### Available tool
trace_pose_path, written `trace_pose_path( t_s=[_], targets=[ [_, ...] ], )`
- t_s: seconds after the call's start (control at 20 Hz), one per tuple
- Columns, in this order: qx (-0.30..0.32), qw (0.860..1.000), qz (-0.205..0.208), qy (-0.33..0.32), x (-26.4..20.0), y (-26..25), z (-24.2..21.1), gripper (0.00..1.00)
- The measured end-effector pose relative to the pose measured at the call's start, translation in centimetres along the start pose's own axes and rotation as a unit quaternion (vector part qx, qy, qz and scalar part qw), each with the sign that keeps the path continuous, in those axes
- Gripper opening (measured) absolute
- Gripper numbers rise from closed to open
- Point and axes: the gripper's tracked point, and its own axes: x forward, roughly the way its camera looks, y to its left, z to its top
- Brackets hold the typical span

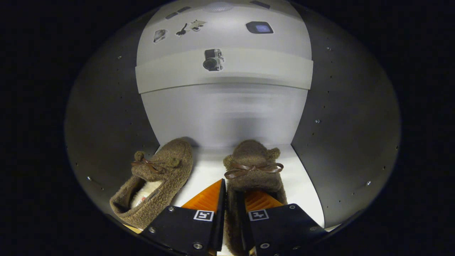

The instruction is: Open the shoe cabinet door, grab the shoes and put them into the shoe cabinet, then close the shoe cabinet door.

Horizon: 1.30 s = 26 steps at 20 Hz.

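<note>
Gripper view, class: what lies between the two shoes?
Bare white cabinet floor, plus one finger of the gripper, shut on the right shoe; the left shoe lies free.

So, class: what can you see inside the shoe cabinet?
Inside the shoe cabinet, two brown shoes sit on its white floor: the left shoe lies free, and the claw is shut on the right shoe. The claw's fingers hide that shoe's heel end.

Both shoes, the right shoe [253,167] and the left shoe [156,181], were rough, nubbly brown cloth with glossy ribbon bows; left shoe lined in pale fleece. Shoe cabinet [106,117] side walls looked matt dark, shelf floor [206,170] smooth white. Gripper [231,209] jaws pinched the right shoe's woolly wall.
</note>
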Motion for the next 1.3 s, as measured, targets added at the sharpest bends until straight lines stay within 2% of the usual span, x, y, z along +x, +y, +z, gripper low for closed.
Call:
trace_pose_path(
  t_s=[0.15, 0.3, 0.45, 0.6, 0.75, 1.15, 1.3],
  targets=[
    [0.002, 1.0, 0.003, -0.012, -2.4, 0.1, 0.3, 0.23],
    [-0.01, 0.999, -0.019, -0.028, -4.9, -0.7, 0.0, 0.23],
    [-0.002, 0.999, -0.013, -0.033, -7.8, -0.1, -1.0, 0.27],
    [-0.01, 0.998, -0.024, -0.053, -11.4, -0.1, -2.1, 0.28],
    [0.0, 0.997, -0.018, -0.071, -15.6, 0.8, -3.4, 0.28],
    [0.009, 0.995, -0.028, -0.097, -26.3, 0.9, -8.9, 0.3],
    [0.02, 0.994, -0.019, -0.106, -30.0, 1.0, -11.0, 0.32]
  ],
)
